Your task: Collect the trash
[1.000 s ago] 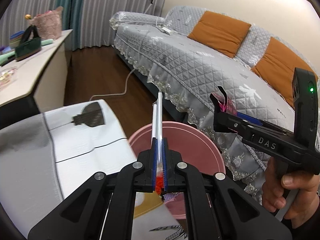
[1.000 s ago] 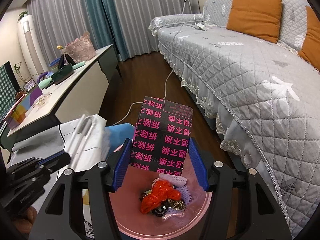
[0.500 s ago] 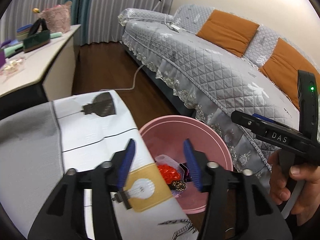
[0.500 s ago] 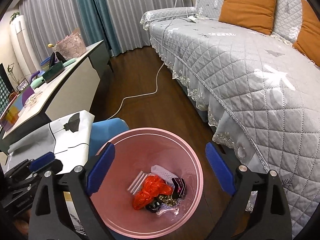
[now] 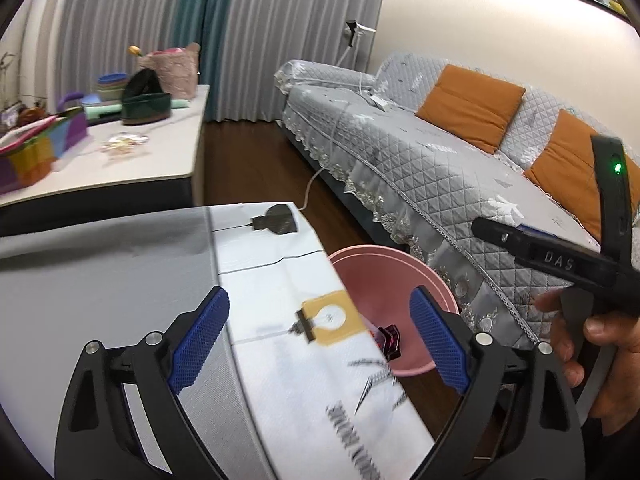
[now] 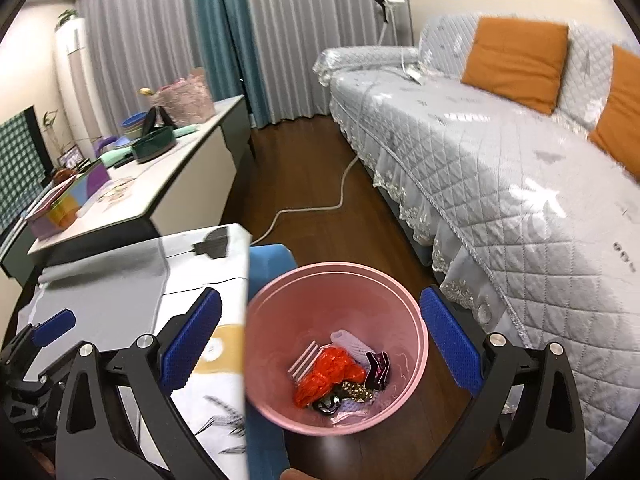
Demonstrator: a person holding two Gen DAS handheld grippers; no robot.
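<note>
The pink bin (image 6: 336,269) stands on the floor between table and sofa. In it lie an orange-red bag (image 6: 324,376), white straws (image 6: 304,360), a white foam net (image 6: 352,342) and a black-and-pink carton (image 6: 378,368). My right gripper (image 6: 320,300) hovers above the bin, jaws opening wide, nothing between them. My left gripper (image 5: 319,312) hangs over the table's edge, jaws opening, also empty. The bin (image 5: 384,252) shows partly behind the table there, with the carton (image 5: 390,340) peeking out. A hand holds the right gripper (image 5: 552,260) at the right edge.
A table with a grey and white cloth (image 5: 120,280) fills the near left. A grey quilted sofa (image 6: 500,160) with orange cushions runs along the right. A sideboard (image 6: 160,176) with boxes and baskets stands at the back left. A white cable (image 6: 312,208) crosses the wooden floor.
The left gripper let go of the white straws and the right let go of the black-and-pink carton; both now lie in the bin. Both grippers opened wide and drew back upward.
</note>
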